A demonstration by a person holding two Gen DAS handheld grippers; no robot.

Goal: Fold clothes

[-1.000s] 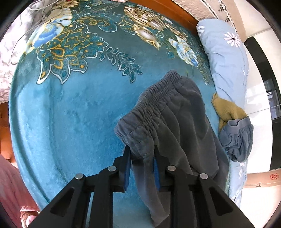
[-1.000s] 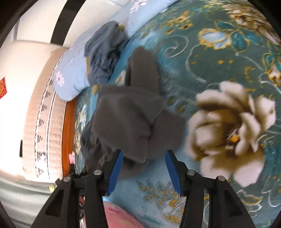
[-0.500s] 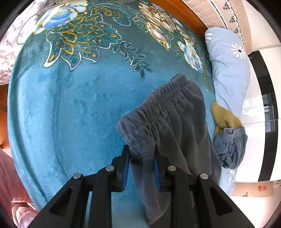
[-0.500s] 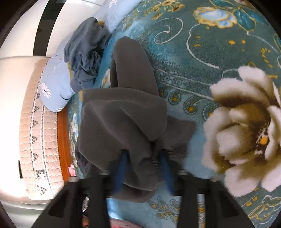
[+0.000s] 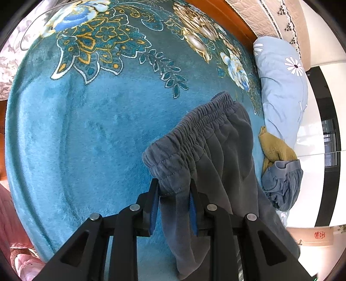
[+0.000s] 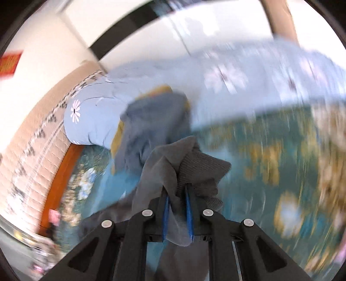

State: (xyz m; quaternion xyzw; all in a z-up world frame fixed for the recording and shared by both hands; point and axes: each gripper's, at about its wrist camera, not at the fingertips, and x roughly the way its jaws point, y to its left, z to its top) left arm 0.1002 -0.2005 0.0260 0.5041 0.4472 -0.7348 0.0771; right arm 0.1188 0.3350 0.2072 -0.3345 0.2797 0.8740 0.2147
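Observation:
Dark grey sweatpants (image 5: 216, 151) lie on a teal flowered blanket (image 5: 86, 129). My left gripper (image 5: 174, 190) is shut on the near corner of their elastic waistband, and the cloth hangs down between the blue pads. In the blurred right wrist view, my right gripper (image 6: 176, 194) is closing its jaws, with the pads pinching a bunch of the sweatpants (image 6: 201, 168) at the ribbed cuff end. That end is held up above the blanket (image 6: 259, 151). The rest of the leg droops under the fingers.
A light blue daisy pillow (image 5: 281, 86) lies along the bed's far side by the quilted headboard (image 5: 270, 19). A mustard garment (image 5: 276, 149) and a crumpled blue-grey garment (image 5: 283, 183) rest against it. Pink fabric (image 5: 8, 216) sits at the near left edge.
The right gripper went from open around the sweatpants' leg end to shut on it, then rose and swung toward the pillow. The left gripper kept its hold with only a slight roll.

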